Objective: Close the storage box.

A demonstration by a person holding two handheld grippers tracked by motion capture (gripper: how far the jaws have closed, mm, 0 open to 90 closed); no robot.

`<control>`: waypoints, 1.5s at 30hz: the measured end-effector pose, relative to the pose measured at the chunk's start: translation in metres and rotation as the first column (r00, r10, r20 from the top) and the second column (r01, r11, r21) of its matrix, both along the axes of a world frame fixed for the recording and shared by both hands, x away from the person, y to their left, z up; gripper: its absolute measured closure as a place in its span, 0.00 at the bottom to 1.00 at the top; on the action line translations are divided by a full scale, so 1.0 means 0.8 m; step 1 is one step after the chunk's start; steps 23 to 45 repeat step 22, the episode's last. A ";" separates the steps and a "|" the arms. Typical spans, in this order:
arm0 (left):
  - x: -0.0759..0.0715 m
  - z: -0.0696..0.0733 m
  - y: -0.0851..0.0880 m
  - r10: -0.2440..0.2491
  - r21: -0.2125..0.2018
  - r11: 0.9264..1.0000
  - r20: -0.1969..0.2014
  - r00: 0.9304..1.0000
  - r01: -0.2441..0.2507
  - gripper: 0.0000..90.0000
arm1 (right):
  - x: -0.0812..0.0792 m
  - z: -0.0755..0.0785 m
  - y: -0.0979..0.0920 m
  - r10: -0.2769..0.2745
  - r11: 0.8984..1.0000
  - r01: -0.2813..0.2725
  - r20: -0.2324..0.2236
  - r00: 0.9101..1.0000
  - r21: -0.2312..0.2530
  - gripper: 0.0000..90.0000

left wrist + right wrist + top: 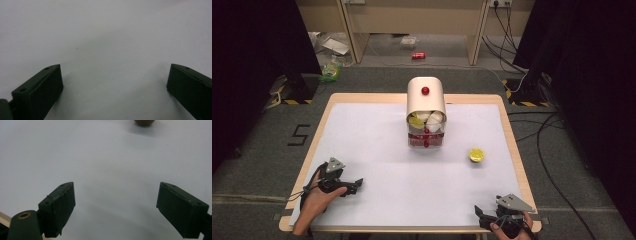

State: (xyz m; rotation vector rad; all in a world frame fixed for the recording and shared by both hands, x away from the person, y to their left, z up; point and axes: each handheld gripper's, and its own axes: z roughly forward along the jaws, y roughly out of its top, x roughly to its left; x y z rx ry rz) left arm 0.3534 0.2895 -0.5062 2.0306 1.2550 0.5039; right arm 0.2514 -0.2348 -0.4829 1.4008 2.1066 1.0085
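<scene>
Looking at the yellow cup, it sat on the white surface ahead of the right claw and a bit to its left, well apart from it. Both claws, the left claw too, had their jaws spread wide with nothing between them. I'd guess it's light, thin-walled and easy to crush or tip, so pinching gently across the rim seemed safest.

2 grippers, 1 yellow fruit, 1 lidded container

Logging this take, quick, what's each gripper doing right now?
Left gripper: open, holding nothing.
Right gripper: open, holding nothing.
</scene>
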 end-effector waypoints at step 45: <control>0.000 0.000 0.000 0.000 0.000 1.000 -0.001 1.000 0.000 0.00 | -0.011 -0.003 -0.005 -0.001 1.000 0.001 -0.010 1.000 -0.016 0.17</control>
